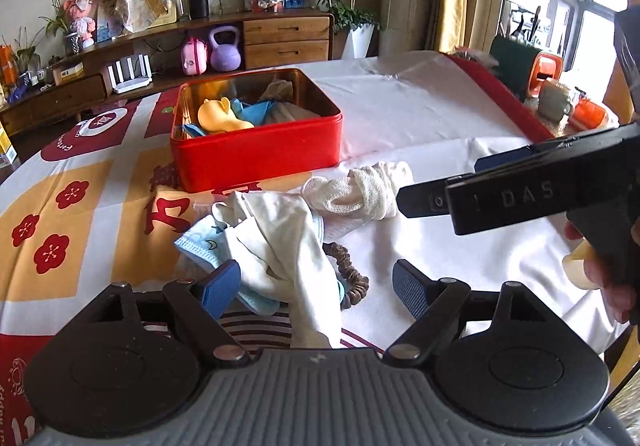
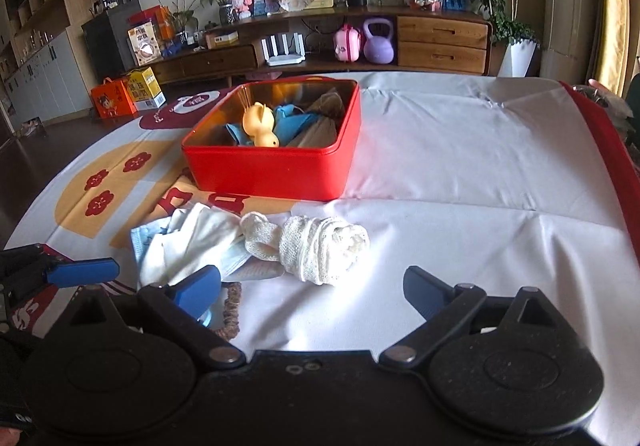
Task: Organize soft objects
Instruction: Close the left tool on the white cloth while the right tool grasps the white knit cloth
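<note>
Hovering open-jawed over white cloth (image 1: 280, 246) beside red tin (image 1: 256, 150).

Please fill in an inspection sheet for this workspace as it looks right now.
Surface: table under a white and patterned cloth.
Job's things: red tin holding a yellow toy and blue cloth; white cloth, mesh roll, face mask and scrunchie loose in front.
Clutter: mug at the table's edge.
Grippers: left gripper and right gripper, jaws open, empty.
Cables: nothing seen.
Surroundings: wooden sideboard, plants.
</note>
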`<action>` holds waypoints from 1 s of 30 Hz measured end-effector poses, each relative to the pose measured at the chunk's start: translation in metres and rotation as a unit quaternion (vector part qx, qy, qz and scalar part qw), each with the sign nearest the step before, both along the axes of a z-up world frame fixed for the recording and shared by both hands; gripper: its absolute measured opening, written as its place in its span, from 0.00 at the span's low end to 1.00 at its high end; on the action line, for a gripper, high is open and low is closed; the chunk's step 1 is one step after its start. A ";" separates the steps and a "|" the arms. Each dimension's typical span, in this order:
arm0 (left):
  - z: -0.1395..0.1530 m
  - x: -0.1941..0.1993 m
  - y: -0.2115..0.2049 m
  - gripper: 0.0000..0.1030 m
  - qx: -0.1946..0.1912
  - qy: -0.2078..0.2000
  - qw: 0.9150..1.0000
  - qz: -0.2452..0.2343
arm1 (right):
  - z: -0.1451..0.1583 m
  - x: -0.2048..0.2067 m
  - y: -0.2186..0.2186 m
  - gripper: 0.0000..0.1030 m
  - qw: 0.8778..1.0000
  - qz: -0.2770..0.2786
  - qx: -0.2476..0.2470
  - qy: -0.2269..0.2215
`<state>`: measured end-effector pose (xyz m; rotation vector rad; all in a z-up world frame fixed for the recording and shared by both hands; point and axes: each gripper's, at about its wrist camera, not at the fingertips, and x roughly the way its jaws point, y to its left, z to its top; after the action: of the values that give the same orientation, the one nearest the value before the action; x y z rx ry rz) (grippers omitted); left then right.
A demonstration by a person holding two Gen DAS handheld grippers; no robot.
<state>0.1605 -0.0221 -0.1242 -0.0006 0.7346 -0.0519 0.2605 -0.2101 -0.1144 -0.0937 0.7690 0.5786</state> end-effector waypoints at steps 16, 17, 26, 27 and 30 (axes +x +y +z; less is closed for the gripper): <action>-0.025 0.041 0.009 0.55 0.007 0.024 1.000 0.017 | -0.025 0.040 0.025 0.91 1.000 0.002 -0.009 0.023; -0.027 0.042 0.010 0.50 0.006 0.026 0.999 0.018 | -0.026 0.042 0.026 0.89 1.000 0.001 -0.010 0.025; -0.032 0.043 0.015 0.32 0.005 0.026 0.999 0.026 | -0.038 0.046 0.034 0.76 0.999 -0.001 -0.028 0.034; -0.032 0.042 0.015 0.32 0.007 0.025 0.999 0.026 | -0.039 0.046 0.034 0.74 0.999 -0.001 -0.030 0.035; -0.030 0.039 0.016 0.23 0.003 0.021 0.999 0.028 | -0.039 0.045 0.034 0.67 0.999 -0.004 -0.028 0.036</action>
<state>0.1999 -0.0062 -0.1539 -0.0172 0.7756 0.0029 0.3056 -0.1765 -0.1536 -0.1221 0.8565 0.5545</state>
